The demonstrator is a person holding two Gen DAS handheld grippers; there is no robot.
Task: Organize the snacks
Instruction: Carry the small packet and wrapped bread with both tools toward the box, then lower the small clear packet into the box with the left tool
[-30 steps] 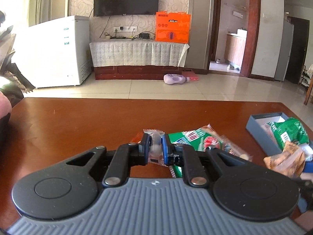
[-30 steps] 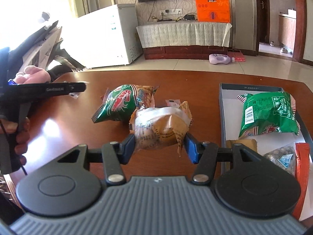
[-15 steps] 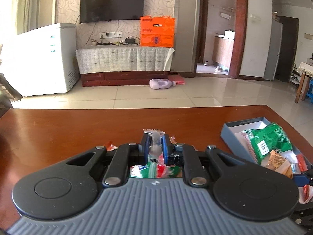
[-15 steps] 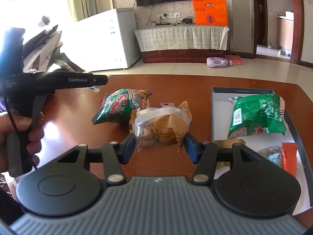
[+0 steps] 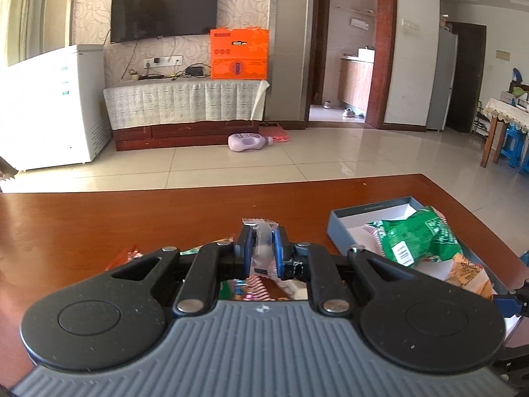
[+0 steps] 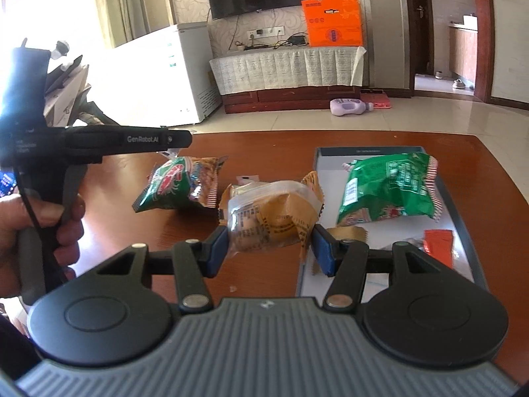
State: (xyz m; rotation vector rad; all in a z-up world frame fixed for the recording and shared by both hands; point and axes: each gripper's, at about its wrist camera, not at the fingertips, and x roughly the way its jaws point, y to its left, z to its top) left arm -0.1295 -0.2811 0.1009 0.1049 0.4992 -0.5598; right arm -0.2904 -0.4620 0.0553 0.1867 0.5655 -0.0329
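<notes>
Filling right tool point(image 6: 269, 243): yellow snack pack point(image 6: 271, 221)

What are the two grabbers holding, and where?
Left gripper pinches a small clear packet mid-body. Right gripper squeezes a yellow snack bag by its sides.

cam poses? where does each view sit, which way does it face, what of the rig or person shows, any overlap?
Left wrist: behind the left gripper, facing across the table toward the TV wall; its jaws pinch a small clear packet.
Right wrist: behind the right gripper, same heading; jaws grip a yellow snack pack; a hand shows.
Shared: the blue box, green bag.
</notes>
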